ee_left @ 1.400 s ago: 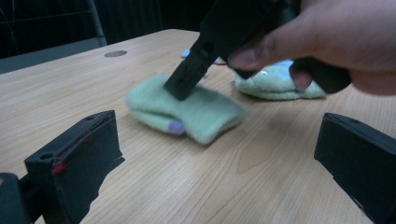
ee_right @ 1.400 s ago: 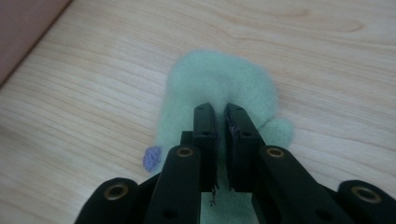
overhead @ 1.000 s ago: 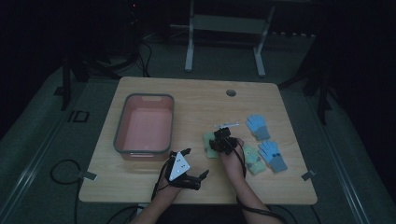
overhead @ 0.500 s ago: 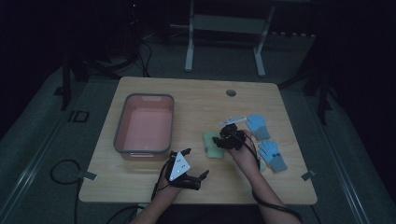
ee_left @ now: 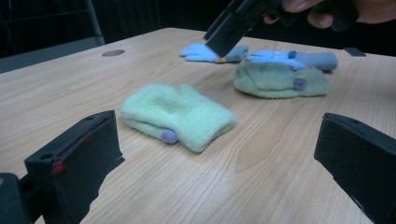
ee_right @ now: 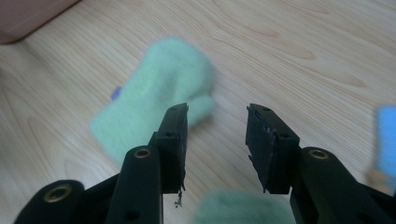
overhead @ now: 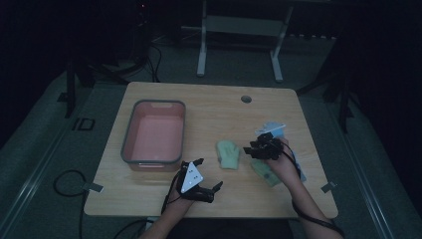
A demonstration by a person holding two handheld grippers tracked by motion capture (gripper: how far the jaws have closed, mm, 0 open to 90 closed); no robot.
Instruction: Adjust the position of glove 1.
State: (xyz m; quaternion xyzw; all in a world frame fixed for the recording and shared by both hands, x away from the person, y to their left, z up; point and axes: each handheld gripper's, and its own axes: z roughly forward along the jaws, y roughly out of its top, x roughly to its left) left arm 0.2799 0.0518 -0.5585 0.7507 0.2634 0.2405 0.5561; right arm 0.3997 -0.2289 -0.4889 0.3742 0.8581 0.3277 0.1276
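At mid-table the right gripper [overhead: 262, 148] hovers empty, jaws part-open after just widening, above a green mitten [overhead: 228, 154] and its mate [overhead: 265, 173]. Left gripper [overhead: 199, 175] rests wide open near the pink bin [overhead: 130, 130]. Sorting appears under way; the next grasp needs a descent onto one mitten.

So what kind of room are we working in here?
Probably a recording lab or studio: a lone wooden table on grey floor in a dark room, metal stand legs behind, cables trailing, a hand-held right gripper.
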